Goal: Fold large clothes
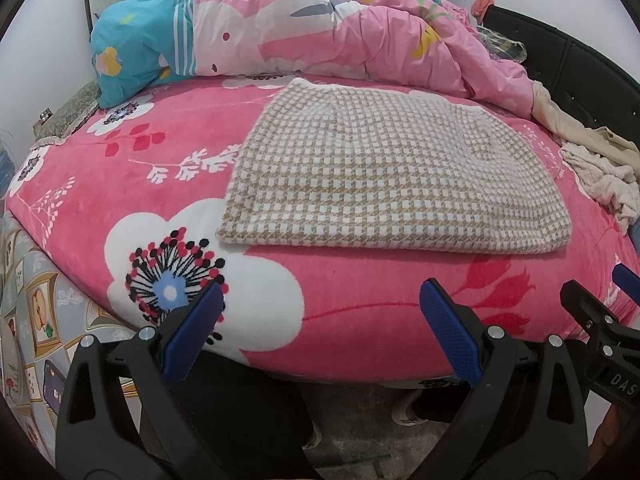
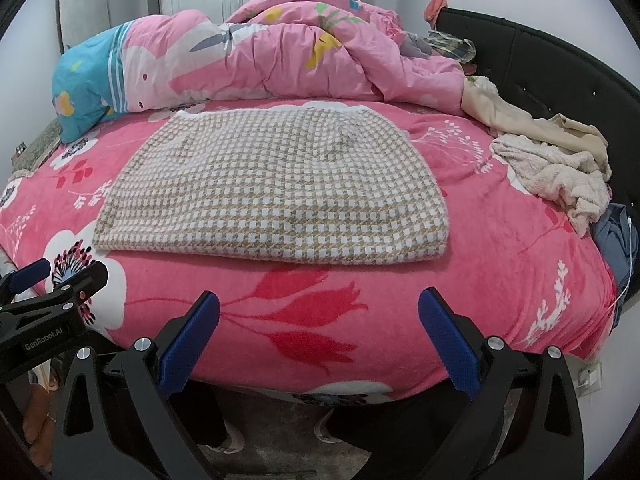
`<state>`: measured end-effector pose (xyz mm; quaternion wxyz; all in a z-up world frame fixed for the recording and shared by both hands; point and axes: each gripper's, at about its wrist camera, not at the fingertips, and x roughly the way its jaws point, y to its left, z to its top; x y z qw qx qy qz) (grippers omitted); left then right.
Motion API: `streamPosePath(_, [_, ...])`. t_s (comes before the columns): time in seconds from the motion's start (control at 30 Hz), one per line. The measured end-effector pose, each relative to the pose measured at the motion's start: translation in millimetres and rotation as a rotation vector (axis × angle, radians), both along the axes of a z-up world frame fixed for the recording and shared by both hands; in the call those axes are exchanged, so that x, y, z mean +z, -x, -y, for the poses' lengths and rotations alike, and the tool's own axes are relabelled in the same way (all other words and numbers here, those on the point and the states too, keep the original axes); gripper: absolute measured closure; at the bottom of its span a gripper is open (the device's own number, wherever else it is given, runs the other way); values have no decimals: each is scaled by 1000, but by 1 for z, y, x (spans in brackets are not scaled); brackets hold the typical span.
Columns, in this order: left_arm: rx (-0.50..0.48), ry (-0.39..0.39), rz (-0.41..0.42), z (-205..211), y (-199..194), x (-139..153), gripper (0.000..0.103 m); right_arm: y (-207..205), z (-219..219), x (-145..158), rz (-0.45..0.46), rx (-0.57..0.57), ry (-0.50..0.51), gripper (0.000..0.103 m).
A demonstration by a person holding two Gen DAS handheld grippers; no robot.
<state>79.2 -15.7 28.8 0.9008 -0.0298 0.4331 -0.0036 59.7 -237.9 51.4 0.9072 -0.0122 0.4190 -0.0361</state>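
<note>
since the beige-and-white houndstooth knit garment (image 1: 348, 168) lies folded on the pink floral fleece bed (image 1: 360, 304) w/ both grippers' fingers released & empty, a careless regrab could undo the fold.

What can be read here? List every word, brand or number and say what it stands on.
"GenRobot.AI": white print on the body of the left hand-held gripper, seen in the right wrist view.
"DAS": white letters, cut off by the frame edge, on the body of the right hand-held gripper, seen in the left wrist view.
The phone screen is too blurred to read.
</note>
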Motion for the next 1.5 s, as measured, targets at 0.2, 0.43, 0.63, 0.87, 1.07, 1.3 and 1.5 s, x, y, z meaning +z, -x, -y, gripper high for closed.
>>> streamPosePath(0.2, [1,-1,0,1,1,0,8,1,0,0,-2,-1,1,6])
streamPosePath(0.43, [2,-1,0,1,1,0,8,0,0,-1,-3,-1,0,6])
streamPosePath(0.63, [0,-2,1,2,1,0,8,1,1,-1,-2,-1,0,6])
streamPosePath(0.87, [0,-2,1,3,2,0,8,1,1,-2,-4,-1,0,6])
streamPosePath(1.07, [1,-3,2,3,1,0,8,1,1,-1,-3,-2,1,6])
streamPosePath(1.3, [2,-5,4,3,1,1,8,1,2,-1,-4,-1,-2,6])
streamPosePath(1.5, [2,-6,5,3,1,1,8,0,2,-1,-4,0,-1,6])
